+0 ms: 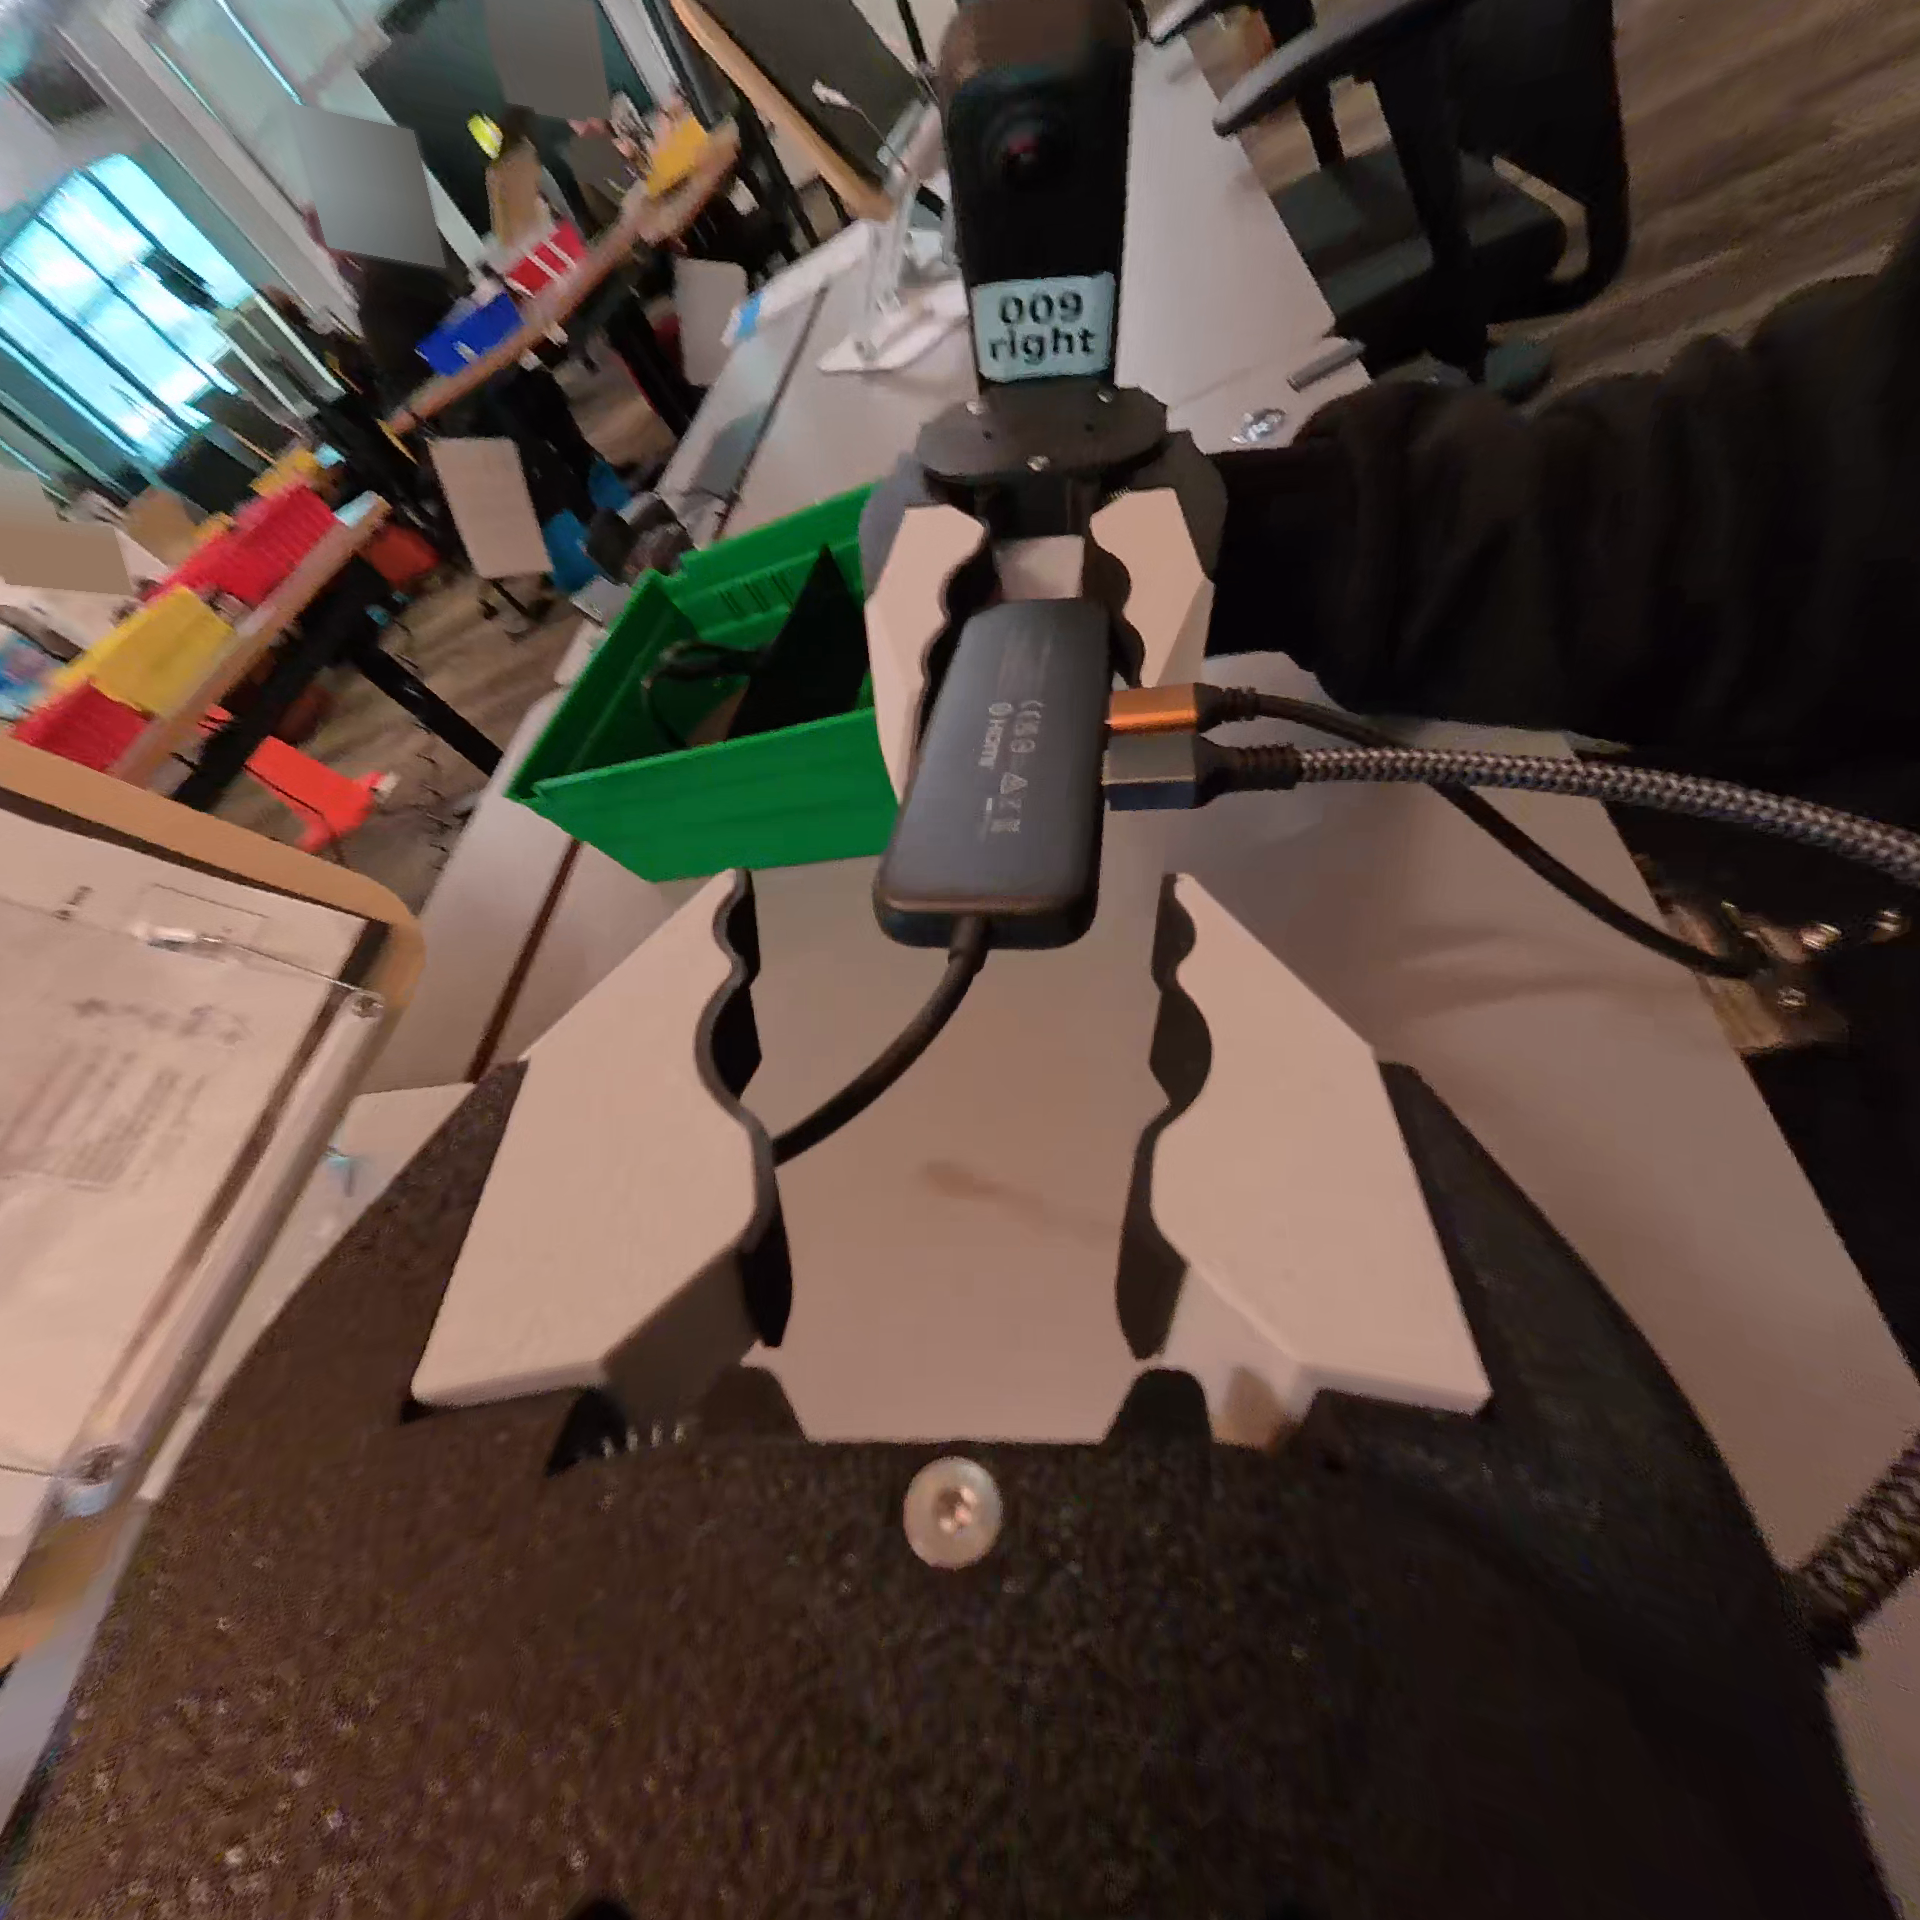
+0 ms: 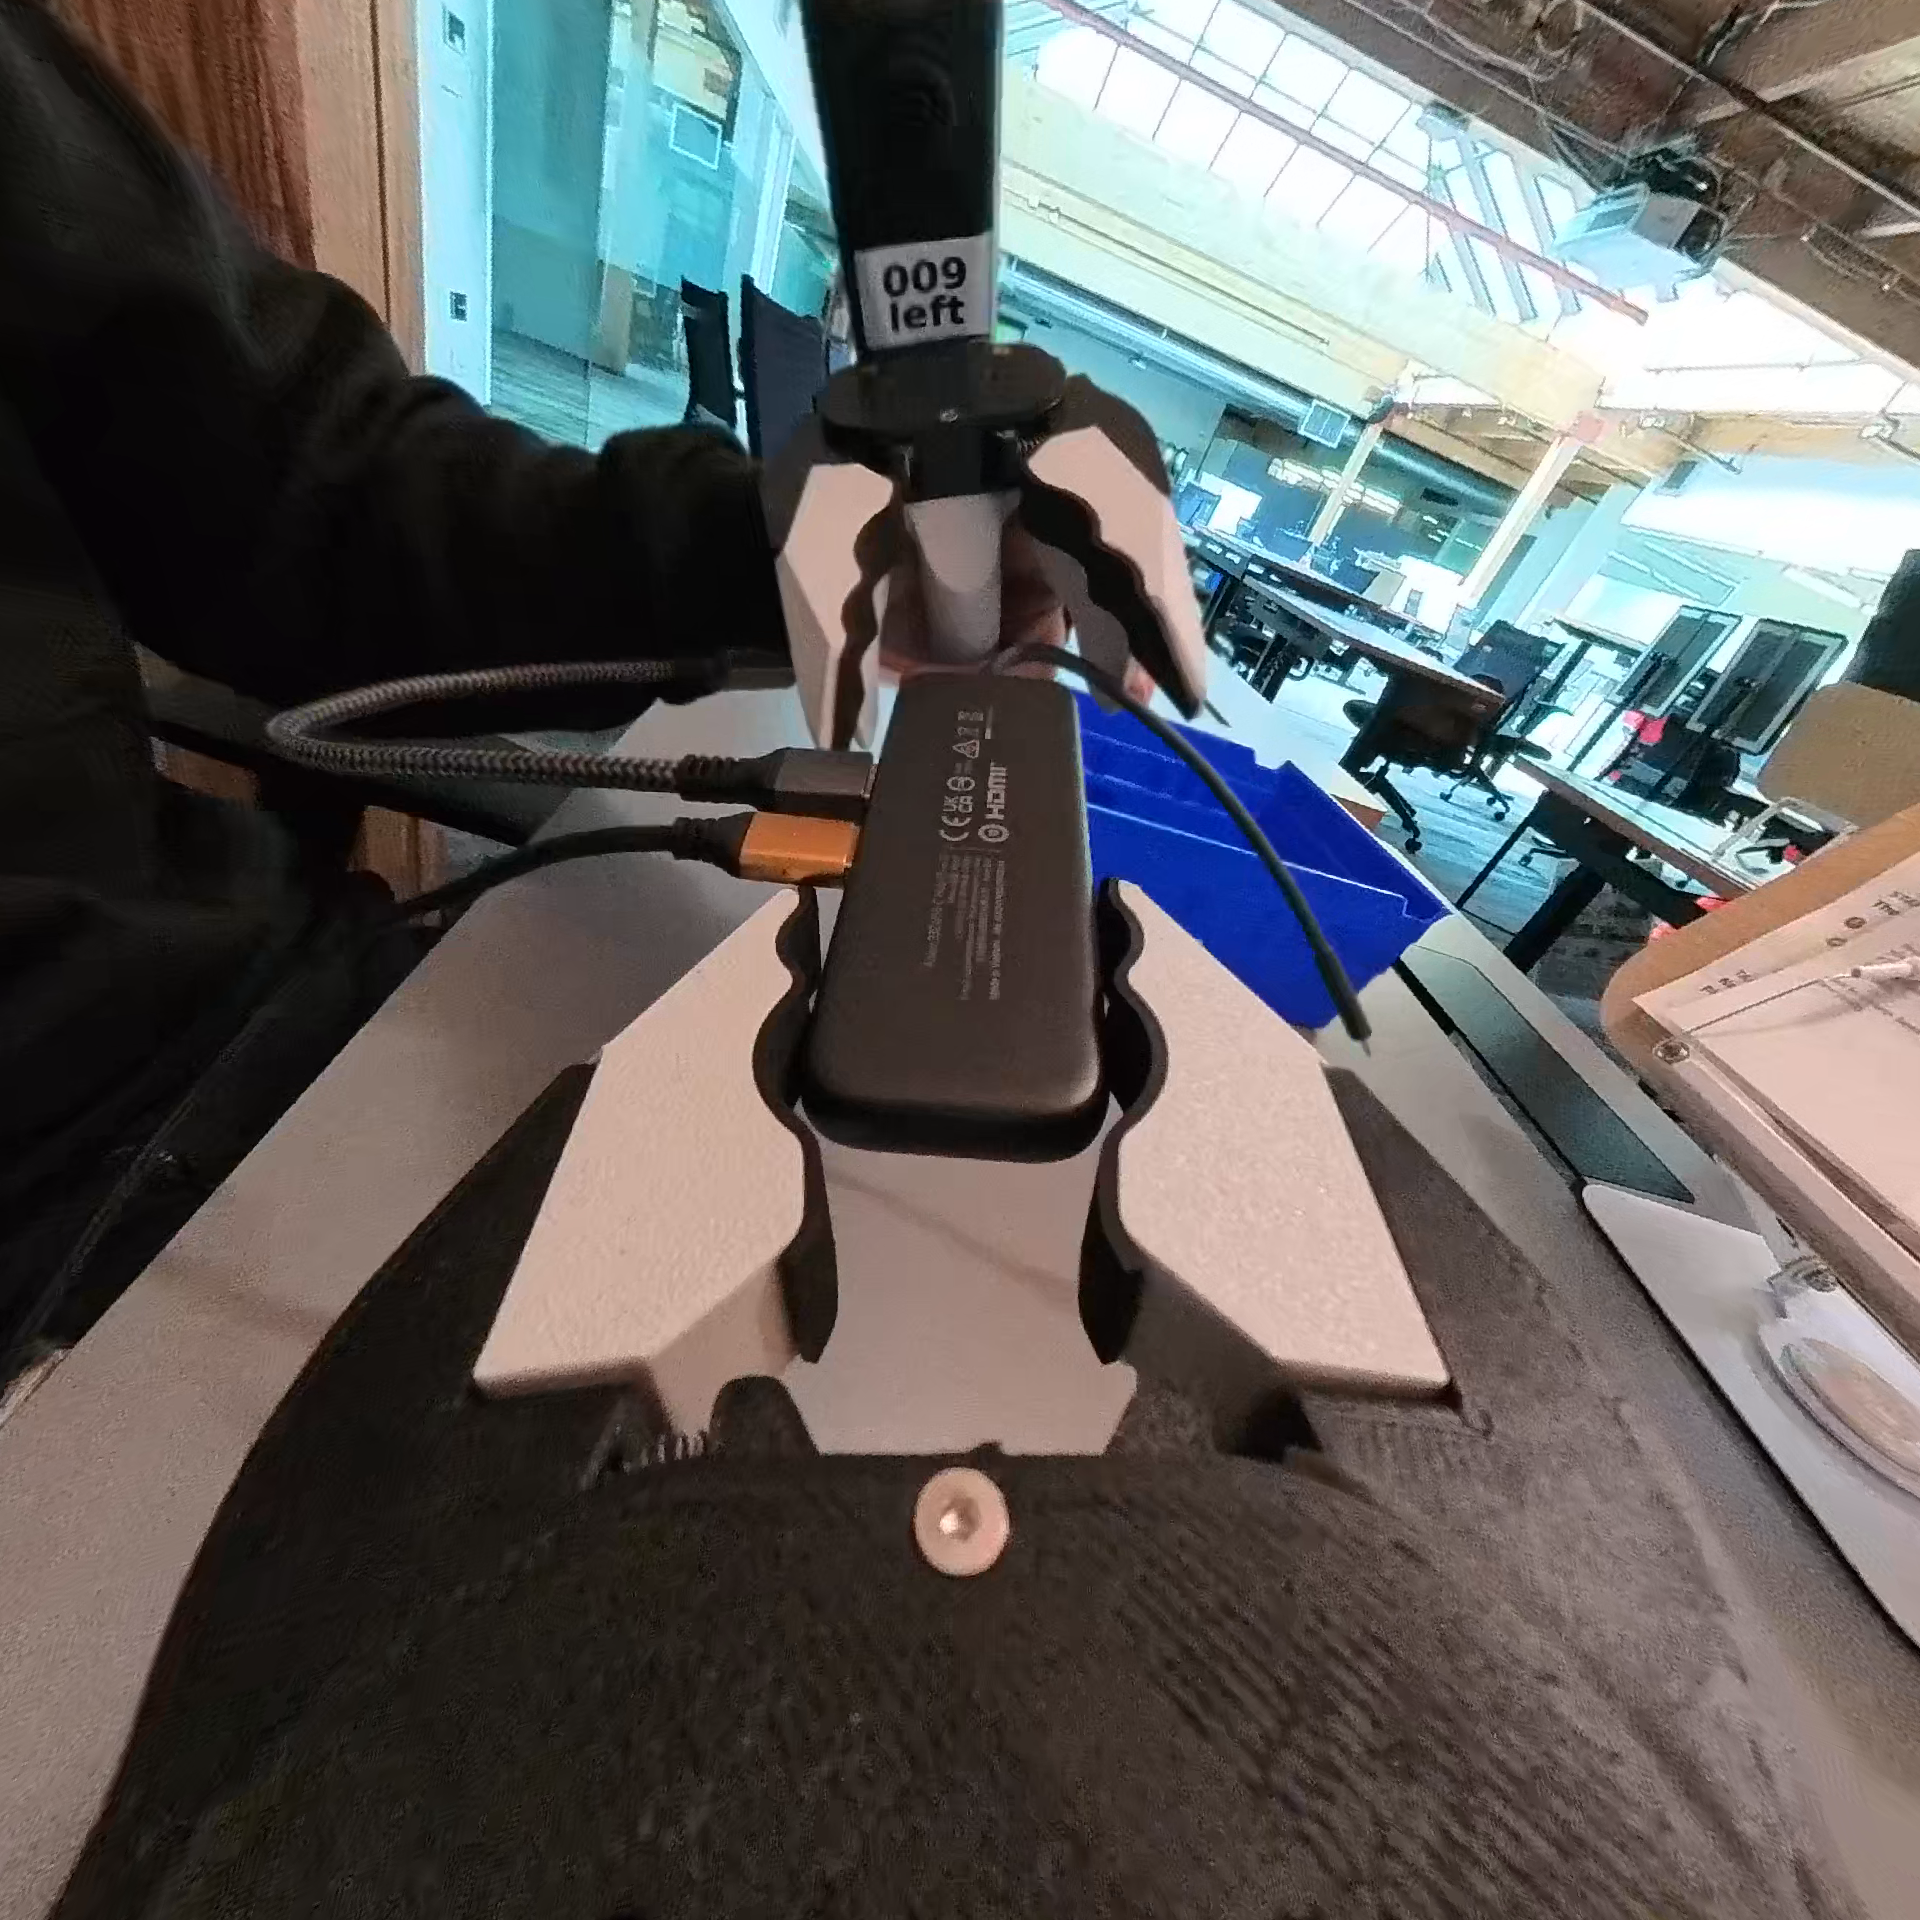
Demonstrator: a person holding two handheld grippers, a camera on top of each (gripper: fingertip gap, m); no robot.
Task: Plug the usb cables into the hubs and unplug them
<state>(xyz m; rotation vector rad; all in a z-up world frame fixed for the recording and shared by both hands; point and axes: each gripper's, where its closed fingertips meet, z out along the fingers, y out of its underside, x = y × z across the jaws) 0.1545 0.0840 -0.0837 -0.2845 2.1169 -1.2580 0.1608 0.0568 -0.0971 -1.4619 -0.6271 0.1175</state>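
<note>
A black USB hub is held level above the white table. My right gripper is shut on the hub's near end. An orange-plug cable and a grey braided cable are plugged into its left side. The hub's own thin black lead curls off to the right. My left gripper is open, with the hub's other end level with its fingertips and not gripped. In the left wrist view the right gripper clamps the far end, and both plugs show on the right.
A green bin stands behind the hub in the left wrist view. A blue bin stands behind it in the right wrist view. A clear stand with paper is at the table's side. A person's black sleeve runs behind the right gripper.
</note>
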